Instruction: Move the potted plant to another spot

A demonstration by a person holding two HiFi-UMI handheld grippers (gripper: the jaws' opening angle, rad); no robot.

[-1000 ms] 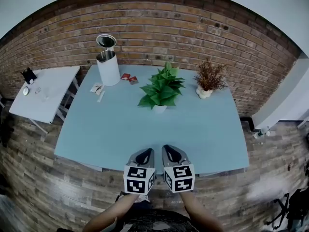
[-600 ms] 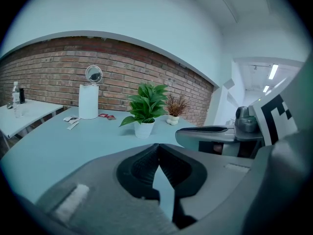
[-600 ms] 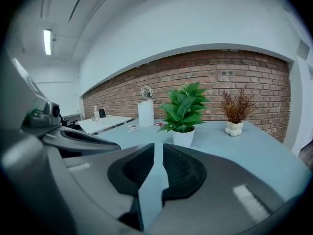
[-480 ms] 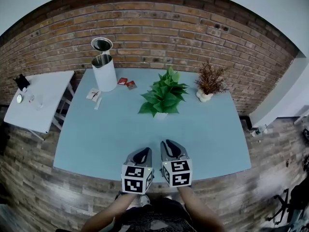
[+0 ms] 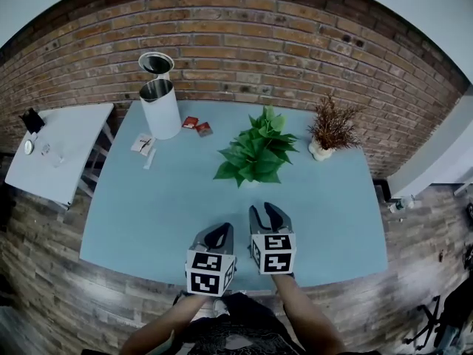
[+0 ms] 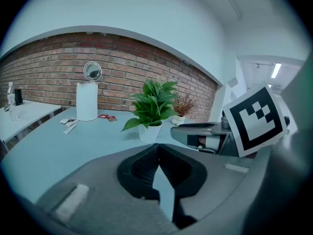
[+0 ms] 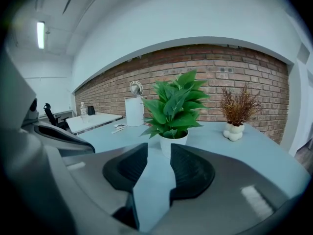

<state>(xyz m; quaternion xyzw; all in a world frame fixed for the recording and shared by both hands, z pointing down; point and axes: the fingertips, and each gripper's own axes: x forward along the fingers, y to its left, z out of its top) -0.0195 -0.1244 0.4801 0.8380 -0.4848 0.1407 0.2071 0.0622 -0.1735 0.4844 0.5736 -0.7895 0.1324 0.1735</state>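
Pale blue table (image 5: 148,205) set against a brick wall (image 5: 281,43). On it the potted plant (image 5: 256,156) stands upright near the middle, toward the far side. Broad green leaves; small white pot mostly hidden under the foliage in the head view. Nothing touches it.

Both grippers are over the table's near edge, side by side, pointing toward the plant.
- The left gripper (image 5: 221,232): jaws together, tips meeting, nothing between them.
- The right gripper (image 5: 267,213): a little ahead of the left one, nearer the plant but apart from it. Its jaws have just been opening and stand a narrow gap apart, nothing between them. In the right gripper view the white pot shows straight beyond that gap.

Also on the table:
- tall white bin (image 5: 161,106) at the far left corner, round lid tipped up
- two small red packets (image 5: 196,125) just right of the bin
- white packets (image 5: 145,144) in front of the bin
- dried brown plant (image 5: 329,130) in a white vase at the far right, apart from the green one

White side table (image 5: 63,143) to the left, a few small items on it
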